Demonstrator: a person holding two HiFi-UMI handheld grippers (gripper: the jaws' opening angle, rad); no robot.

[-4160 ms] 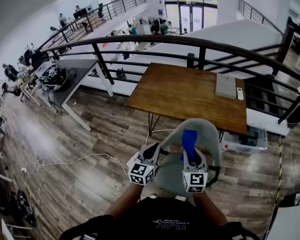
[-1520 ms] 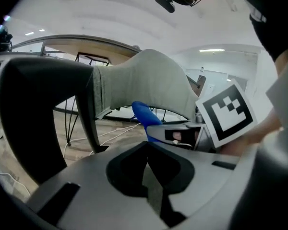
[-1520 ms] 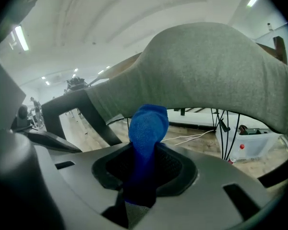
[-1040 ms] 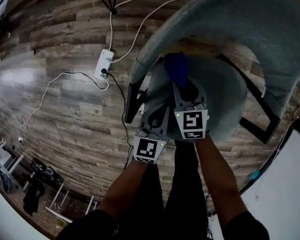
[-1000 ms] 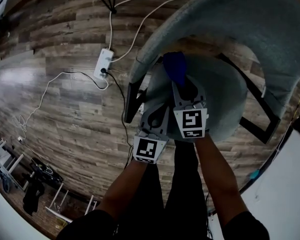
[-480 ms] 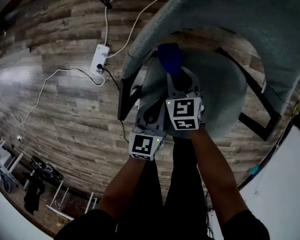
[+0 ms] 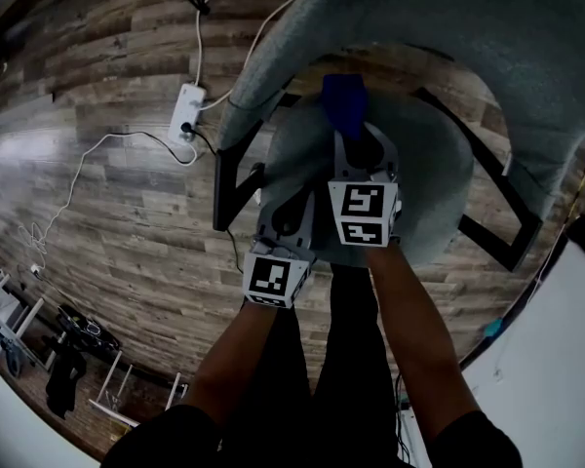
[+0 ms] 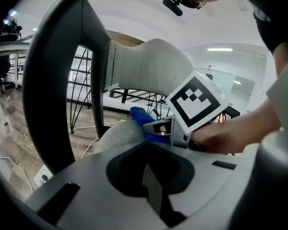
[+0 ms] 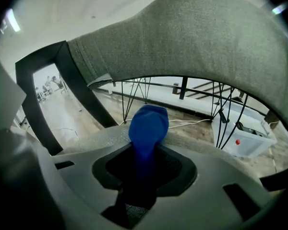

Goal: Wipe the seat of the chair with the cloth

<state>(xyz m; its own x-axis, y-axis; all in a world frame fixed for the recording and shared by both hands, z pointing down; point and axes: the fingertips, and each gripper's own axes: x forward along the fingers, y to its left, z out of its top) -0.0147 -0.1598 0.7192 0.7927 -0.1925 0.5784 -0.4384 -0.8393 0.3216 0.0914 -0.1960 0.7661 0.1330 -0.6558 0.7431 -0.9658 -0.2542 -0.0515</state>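
The grey chair seat point(image 7: 434, 169) lies below me, with its curved grey backrest point(image 7: 448, 27) beyond it. My right gripper point(image 7: 357, 146) is shut on a blue cloth point(image 7: 343, 100), which rests on the seat near its rear left. In the right gripper view the cloth point(image 9: 149, 123) bulges out past the jaws of the right gripper point(image 9: 144, 150) onto the seat point(image 9: 98, 139). My left gripper point(image 7: 291, 213) hovers at the seat's left edge, shut and holding nothing. The left gripper view shows the left gripper point(image 8: 146, 145), the cloth point(image 8: 140, 115) and the seat point(image 8: 116, 137).
A black armrest frame point(image 7: 224, 188) stands at the chair's left, large in the left gripper view as the armrest frame point(image 8: 53, 80). A white power strip point(image 7: 186, 113) and cables point(image 7: 78, 178) lie on the wood floor. A clear plastic box point(image 9: 245, 138) sits beyond the backrest point(image 9: 192, 37).
My head has tipped from looking across the room to looking straight down. In the last half second the right gripper has pushed the cloth a little farther toward the backrest.
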